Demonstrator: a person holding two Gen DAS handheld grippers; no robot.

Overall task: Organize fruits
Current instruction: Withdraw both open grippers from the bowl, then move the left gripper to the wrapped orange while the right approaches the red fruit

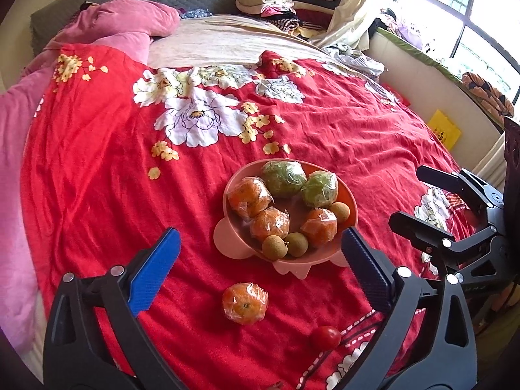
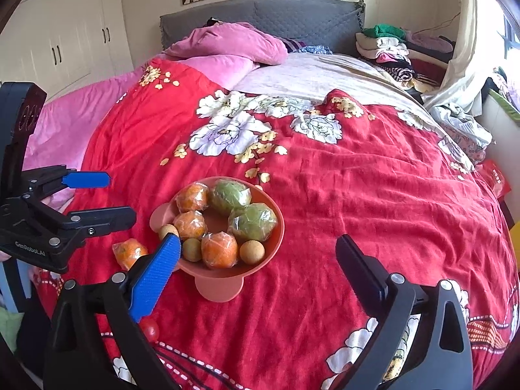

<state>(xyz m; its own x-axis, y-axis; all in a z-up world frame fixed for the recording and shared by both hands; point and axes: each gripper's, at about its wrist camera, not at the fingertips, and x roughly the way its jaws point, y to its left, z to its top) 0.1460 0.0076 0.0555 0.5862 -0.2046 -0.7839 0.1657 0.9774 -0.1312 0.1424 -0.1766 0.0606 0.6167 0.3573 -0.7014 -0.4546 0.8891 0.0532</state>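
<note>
Both grippers stand wide apart and hold nothing. From its own camera, the left gripper [image 1: 260, 253] fills the bottom of the frame, its blue-padded fingers [image 1: 156, 269] reaching up toward the middle and framing the near rim of the bowl. The right gripper [image 2: 260, 260] is posed the same way in its own view, level and pointed up the bed; seen from the left camera it sits at the right edge [image 1: 432, 201], tilted, with both fingers aimed left.

A red quilt [image 1: 357, 136] covers most of each frame, with a pink blanket [image 1: 19, 149] along the left edge. The pink bowl [image 1: 349, 201] rests on the quilt at center, holding three wrapped oranges, two wrapped green fruits and three small brown longans.

One wrapped orange [image 1: 245, 304] lies on the quilt below the bowl, between the left fingers but untouched. A small tomato [image 1: 326, 337] lies lower right of it, near the right finger's base.
</note>
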